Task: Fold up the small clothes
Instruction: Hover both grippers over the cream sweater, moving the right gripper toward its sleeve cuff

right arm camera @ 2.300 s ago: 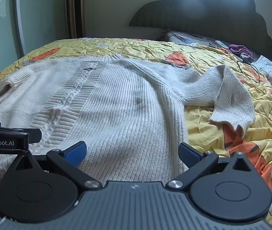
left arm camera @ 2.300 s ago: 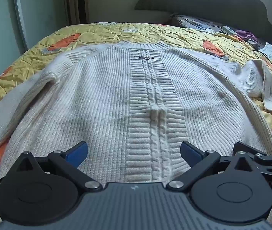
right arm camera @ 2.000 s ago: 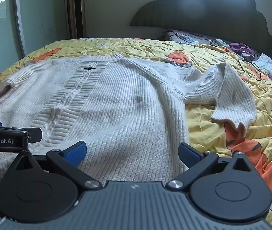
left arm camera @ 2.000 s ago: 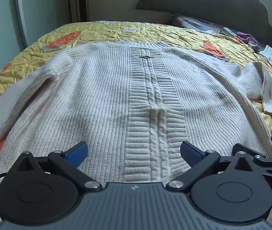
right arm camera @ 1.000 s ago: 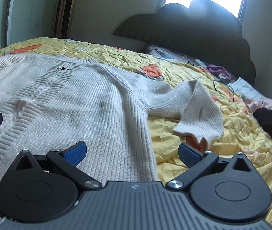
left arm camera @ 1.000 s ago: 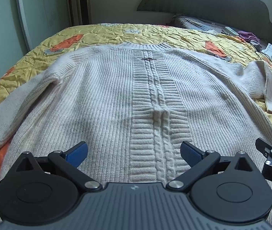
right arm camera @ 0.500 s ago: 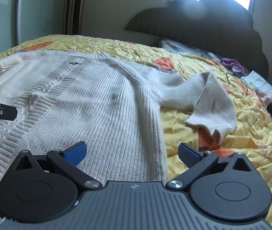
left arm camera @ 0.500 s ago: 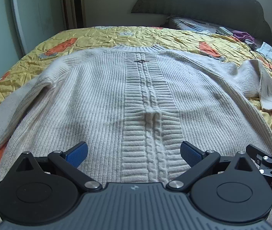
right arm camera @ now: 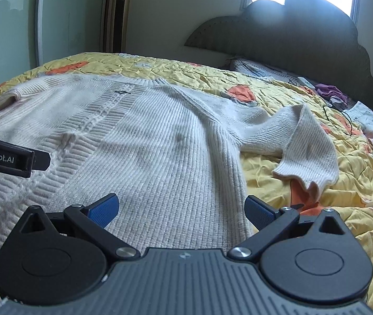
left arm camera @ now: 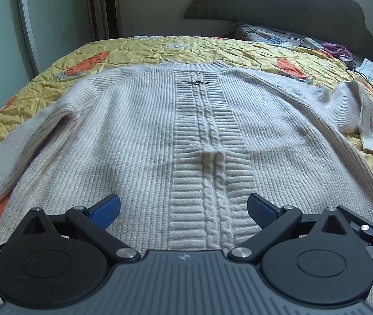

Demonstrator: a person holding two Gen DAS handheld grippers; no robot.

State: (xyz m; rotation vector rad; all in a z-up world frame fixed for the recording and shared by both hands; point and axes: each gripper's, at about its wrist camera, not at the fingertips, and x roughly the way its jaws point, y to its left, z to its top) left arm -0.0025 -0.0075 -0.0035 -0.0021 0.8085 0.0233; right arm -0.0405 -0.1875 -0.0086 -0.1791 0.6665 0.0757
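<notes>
cream cable-knit sweater (left arm camera: pixel 139 141), yellow-orange bedspread (right arm camera: pixel 278 89)

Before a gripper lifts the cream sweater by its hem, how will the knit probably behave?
The sweater is thick ribbed knit lying limp on the bedspread, so it will probably sag and stretch. Its right sleeve is already bent over itself and would likely dangle. The coarse ribs should grip the open right gripper well, not slip.

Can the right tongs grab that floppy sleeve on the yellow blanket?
Probably yes. The right tongs are open and empty, and the sleeve lies ahead on their right side on the yellow blanket, with nothing on top of it.
</notes>
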